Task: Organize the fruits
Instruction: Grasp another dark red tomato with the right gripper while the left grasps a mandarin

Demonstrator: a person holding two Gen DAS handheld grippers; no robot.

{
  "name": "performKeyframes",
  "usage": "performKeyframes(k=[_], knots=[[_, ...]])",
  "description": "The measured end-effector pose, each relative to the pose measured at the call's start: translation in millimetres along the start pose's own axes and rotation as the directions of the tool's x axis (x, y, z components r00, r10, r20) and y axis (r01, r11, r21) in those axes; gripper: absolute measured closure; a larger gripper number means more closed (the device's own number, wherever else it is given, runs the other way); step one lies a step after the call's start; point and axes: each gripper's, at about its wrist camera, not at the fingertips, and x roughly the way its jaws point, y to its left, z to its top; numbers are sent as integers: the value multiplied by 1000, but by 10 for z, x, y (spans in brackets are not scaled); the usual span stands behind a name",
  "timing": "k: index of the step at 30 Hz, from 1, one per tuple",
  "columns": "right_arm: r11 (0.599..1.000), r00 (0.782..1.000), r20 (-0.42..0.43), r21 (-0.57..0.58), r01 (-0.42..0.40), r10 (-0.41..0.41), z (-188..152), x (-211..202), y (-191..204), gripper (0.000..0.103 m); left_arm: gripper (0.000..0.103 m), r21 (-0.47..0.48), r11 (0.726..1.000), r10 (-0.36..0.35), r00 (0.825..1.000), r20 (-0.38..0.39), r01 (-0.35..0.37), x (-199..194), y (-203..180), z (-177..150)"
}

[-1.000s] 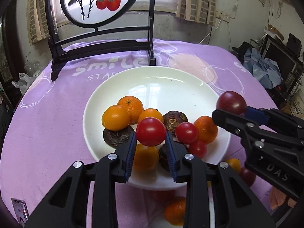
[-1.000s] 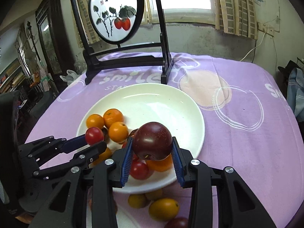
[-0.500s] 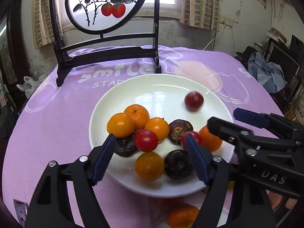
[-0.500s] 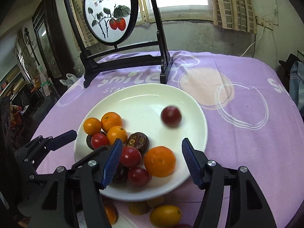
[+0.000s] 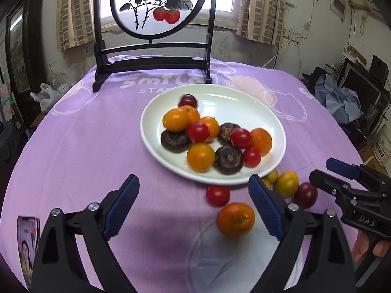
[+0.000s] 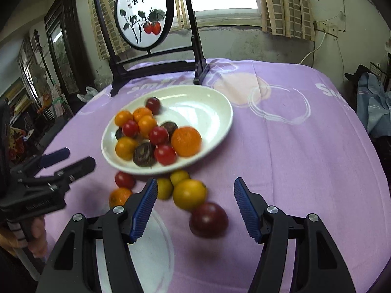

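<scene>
both grippers drop their fruit on the plate [image 5: 273, 122]; left gripper [image 5: 193, 206] opening, empty; right gripper [image 6: 195, 206] open; dark plum [image 5: 187, 100] rolls to far side.

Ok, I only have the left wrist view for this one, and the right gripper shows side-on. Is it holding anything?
Observer: No. The right gripper has its jaws apart, and the dark plum lies on the cloth between them, not gripped.
Reviewer: And the small yellow ones below the plate? My view hides part of them.
Observer: There are two. One small yellow fruit sits against the plate, a second one sits left of it, and both are beside a larger yellow fruit.
</scene>
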Motion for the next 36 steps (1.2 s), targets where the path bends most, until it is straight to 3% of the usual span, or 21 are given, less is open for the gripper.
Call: performKeyframes(k=[13,21,25,27,28,32,36], knots=[[999,995,-94,1,37,-37,-506,43,6,37,11,-11,1000,-25,999,-20,25,-56,21,-363],[992,982,-142,-49,119,-124,-444,380,35,37,11,-7,999,-53,997,-60,53,65,44,-445],[991,983,-136,-53,121,-127,-365,451,37,37,11,3,998,-62,996,-59,62,64,14,-455],[992,985,-122,-50,120,-125,-344,463,37,45,11,4,998,-62,996,-64,63,84,0,-461],[992,986,-113,-47,115,-120,-340,455,35,61,11,5,998,-63,996,-69,64,94,-8,-461],[990,985,-107,-33,134,-136,-368,387,20,61,11,5,998,-66,995,-81,66,140,-29,-474],[995,991,-90,4,97,-96,-424,189,3,61,11,8,997,-76,990,-118,78,209,-91,-502]])
